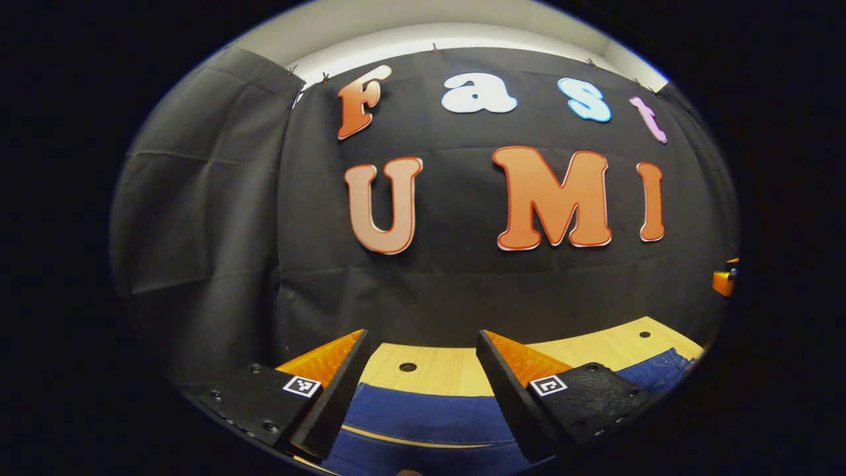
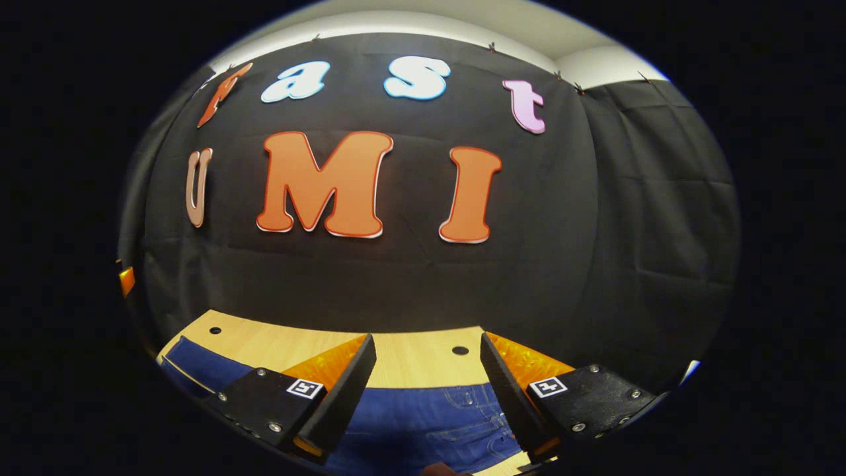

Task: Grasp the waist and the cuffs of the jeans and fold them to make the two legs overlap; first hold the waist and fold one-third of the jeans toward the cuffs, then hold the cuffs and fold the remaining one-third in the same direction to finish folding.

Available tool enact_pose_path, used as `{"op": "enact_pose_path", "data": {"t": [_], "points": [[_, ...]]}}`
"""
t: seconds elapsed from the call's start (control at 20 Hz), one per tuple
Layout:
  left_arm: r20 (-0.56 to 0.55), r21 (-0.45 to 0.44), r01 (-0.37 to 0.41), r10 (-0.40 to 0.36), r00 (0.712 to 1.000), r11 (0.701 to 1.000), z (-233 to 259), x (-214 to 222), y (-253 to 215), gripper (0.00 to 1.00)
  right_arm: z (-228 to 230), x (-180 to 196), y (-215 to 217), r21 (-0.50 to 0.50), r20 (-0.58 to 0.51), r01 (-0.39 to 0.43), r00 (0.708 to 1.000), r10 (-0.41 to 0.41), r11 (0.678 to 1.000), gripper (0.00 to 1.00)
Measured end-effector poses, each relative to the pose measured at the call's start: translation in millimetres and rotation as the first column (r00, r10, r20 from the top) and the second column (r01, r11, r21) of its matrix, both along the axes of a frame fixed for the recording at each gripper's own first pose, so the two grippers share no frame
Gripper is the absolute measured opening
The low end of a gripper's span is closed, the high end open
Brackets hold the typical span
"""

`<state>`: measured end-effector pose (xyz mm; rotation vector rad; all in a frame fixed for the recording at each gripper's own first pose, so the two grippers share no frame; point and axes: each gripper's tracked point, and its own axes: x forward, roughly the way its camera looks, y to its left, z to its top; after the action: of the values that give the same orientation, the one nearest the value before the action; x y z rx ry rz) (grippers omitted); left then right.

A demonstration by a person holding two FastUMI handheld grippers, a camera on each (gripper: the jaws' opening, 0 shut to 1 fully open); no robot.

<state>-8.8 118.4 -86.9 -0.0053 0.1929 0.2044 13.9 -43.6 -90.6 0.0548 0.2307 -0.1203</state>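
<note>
The jeans (image 1: 429, 416) lay flat on the wooden surface (image 1: 456, 370), long axis running side to side beneath both claws. The left claw (image 1: 420, 396) hung spread and empty over a plain leg; the right claw (image 2: 426, 396), likewise agape, hung over the stitched waist end.

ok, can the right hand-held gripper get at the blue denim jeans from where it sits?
Probably yes. The right hand-held gripper is open, and the blue denim jeans lie flat on the light wooden table just below and between its fingers, with nothing between them.
</note>
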Motion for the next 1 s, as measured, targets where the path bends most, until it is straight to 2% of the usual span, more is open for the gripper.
{"op": "enact_pose_path", "data": {"t": [0.25, 0.45, 0.5, 0.65, 0.85, 1.0], "points": [[-0.095, -0.054, -0.090, 0.084, 0.992, 0.994, -38.3, -15.0, 38.6, 0.99, -31.4, -6.6, -19.6, 0.010, -0.076, 0.033, 0.997, -0.032, 0.999, 0.98], [-0.189, -0.156, -0.142, 0.111, 0.976, 0.978, -74.7, -30.3, 57.4, 0.99, -67.1, -10.4, -23.8, 0.135, -0.181, 0.051, 0.983, -0.026, 0.990, 1.00], [-0.215, -0.188, -0.158, 0.116, 0.970, 0.970, -83.5, -32.7, 61.8, 1.00, -79.7, -11.6, -26.0, 0.166, -0.211, 0.063, 0.977, -0.027, 0.984, 0.97], [-0.291, -0.281, -0.208, 0.123, 0.949, 0.937, -118.1, -44.2, 73.6, 0.97, -116.8, -18.7, -36.3, 0.234, -0.312, 0.111, 0.949, -0.034, 0.966, 0.98], [-0.386, -0.354, -0.266, 0.119, 0.915, 0.897, -157.9, -57.0, 87.0, 0.98, -151.4, -26.1, -52.3, 0.325, -0.399, 0.188, 0.916, -0.045, 0.927, 0.96], [-0.483, -0.414, -0.332, 0.105, 0.870, 0.848, -188.7, -73.4, 90.2, 0.98, -172.7, -32.2, -60.0, 0.378, -0.462, 0.243, 0.886, -0.045, 0.893, 0.98]]}}
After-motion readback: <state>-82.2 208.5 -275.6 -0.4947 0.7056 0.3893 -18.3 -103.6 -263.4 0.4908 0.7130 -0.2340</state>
